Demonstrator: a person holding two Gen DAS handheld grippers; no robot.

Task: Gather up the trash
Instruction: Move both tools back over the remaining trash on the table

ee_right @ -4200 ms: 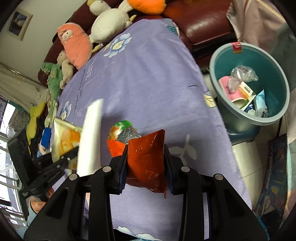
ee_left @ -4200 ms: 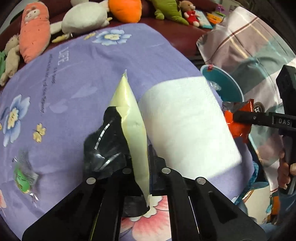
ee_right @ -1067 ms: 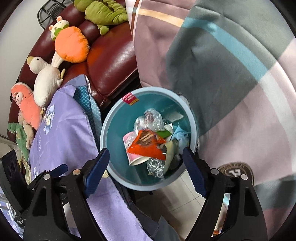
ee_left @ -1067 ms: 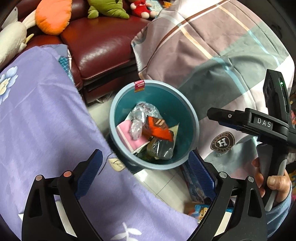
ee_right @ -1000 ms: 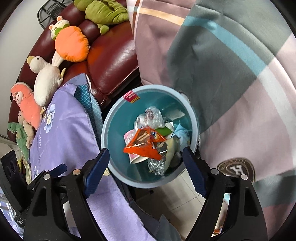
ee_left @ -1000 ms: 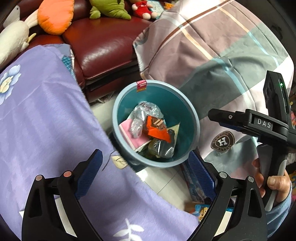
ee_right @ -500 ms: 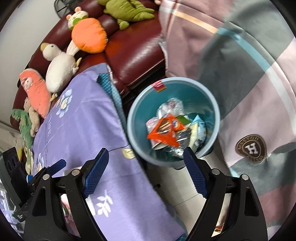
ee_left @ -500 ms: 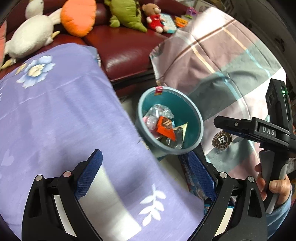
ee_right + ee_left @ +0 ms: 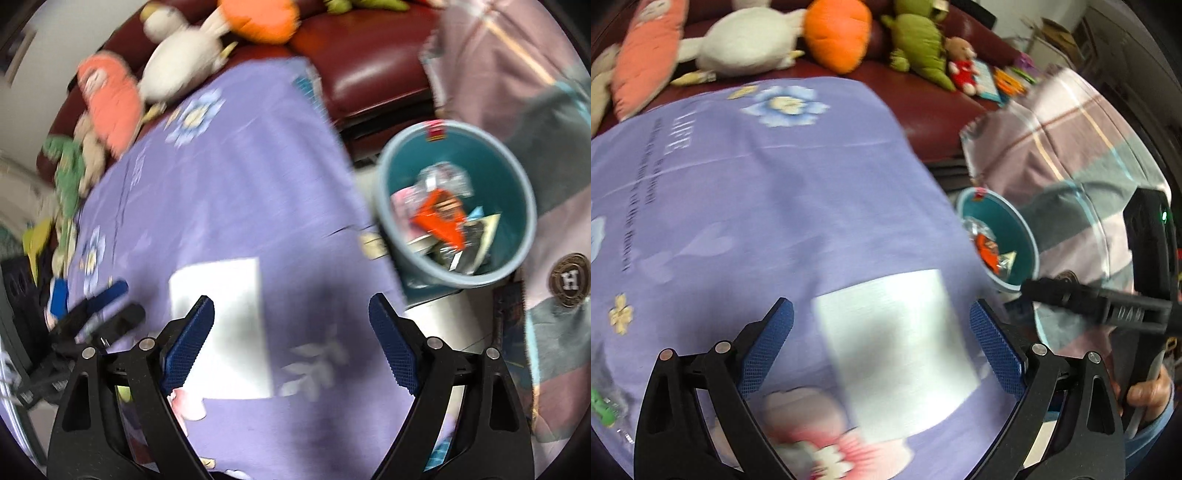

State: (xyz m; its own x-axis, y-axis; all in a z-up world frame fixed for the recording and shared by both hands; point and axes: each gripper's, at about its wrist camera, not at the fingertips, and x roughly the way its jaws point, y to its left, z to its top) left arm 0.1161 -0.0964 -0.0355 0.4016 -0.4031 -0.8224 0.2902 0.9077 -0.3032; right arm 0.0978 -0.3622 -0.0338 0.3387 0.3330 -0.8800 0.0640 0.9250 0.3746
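- Teal trash bin (image 9: 517, 177) far right of right gripper (image 9: 291, 339); wrappers (image 9: 441, 218) inside.
- Both grippers, left gripper (image 9: 882, 339) included, released, empty.
- Since earlier: both swung from bin to over purple tablecloth (image 9: 775, 206).

A round teal bin (image 9: 517, 177) beside the purple-covered table holds an orange wrapper (image 9: 441, 218) atop crumpled packets.

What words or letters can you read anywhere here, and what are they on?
"H": round badge on the plaid blanket.
"LIFE": purple cloth; the smaller lines beside it are blurred.
Lettering on the right hand-held gripper: blurred.
Red tag on the bin: unreadable.
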